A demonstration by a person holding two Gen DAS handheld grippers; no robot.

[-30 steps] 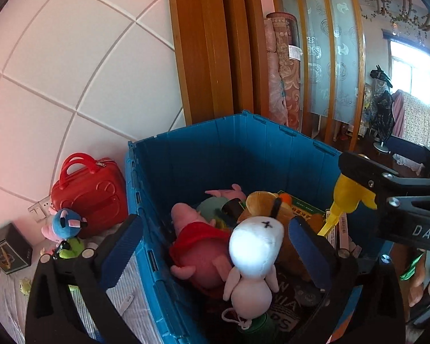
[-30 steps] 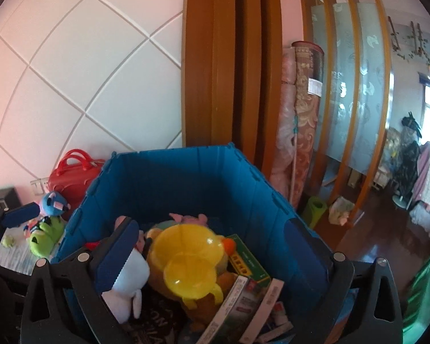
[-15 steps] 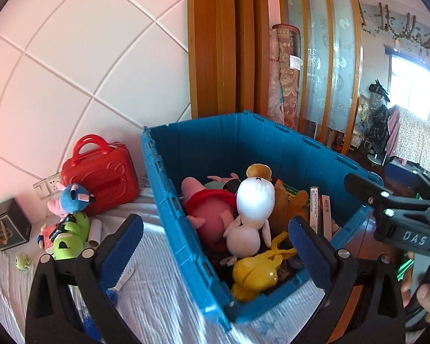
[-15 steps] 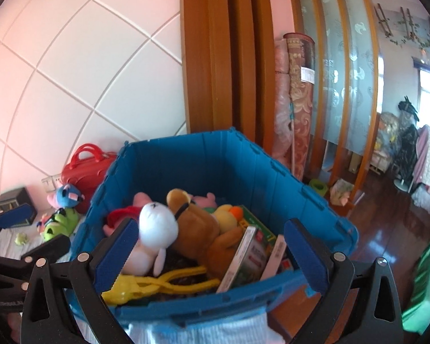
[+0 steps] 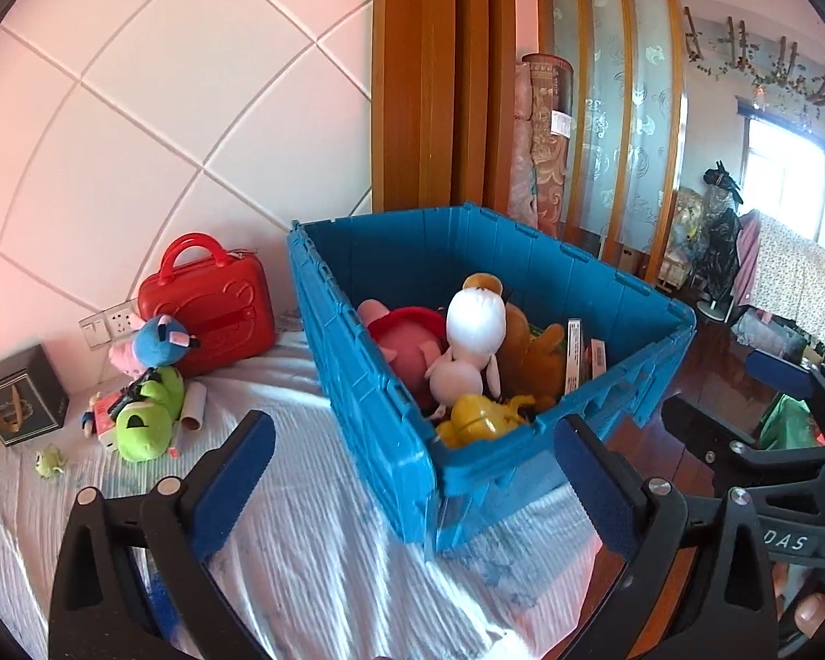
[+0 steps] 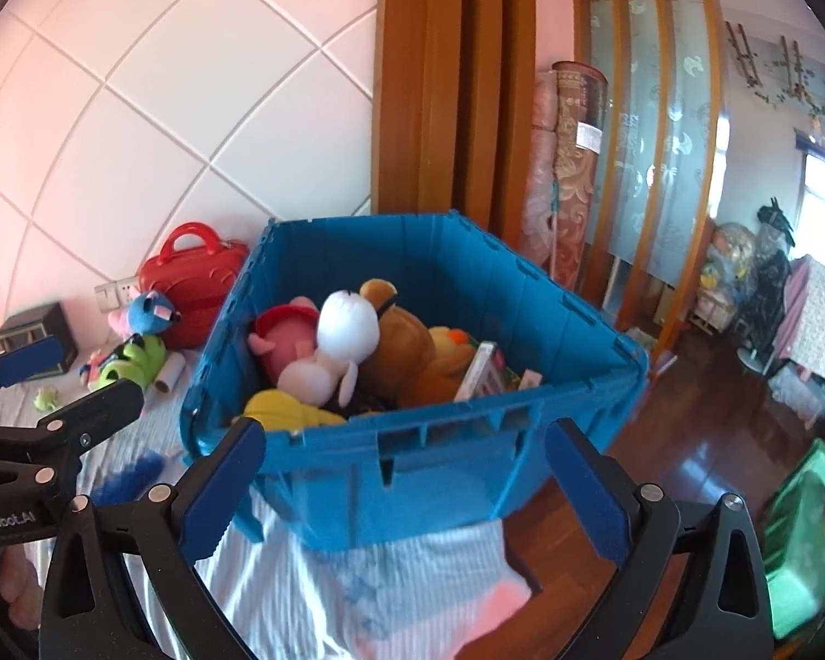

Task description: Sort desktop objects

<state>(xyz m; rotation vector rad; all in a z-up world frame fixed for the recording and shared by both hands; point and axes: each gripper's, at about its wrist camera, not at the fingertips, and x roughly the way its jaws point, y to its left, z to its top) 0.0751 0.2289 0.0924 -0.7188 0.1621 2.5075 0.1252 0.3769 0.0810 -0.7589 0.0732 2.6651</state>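
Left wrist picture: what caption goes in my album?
Open left hand-held gripper faces a blue bin full of plush toys.

left gripper [image 5: 412, 473] agape, right gripper [image 6: 407, 473] agape

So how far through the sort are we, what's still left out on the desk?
Done: the blue bin already holds the white plush, pink plush, brown bear and yellow toy. In hand: nothing; left gripper and right gripper are open. Left: green plush, blue plush, red case, black box.
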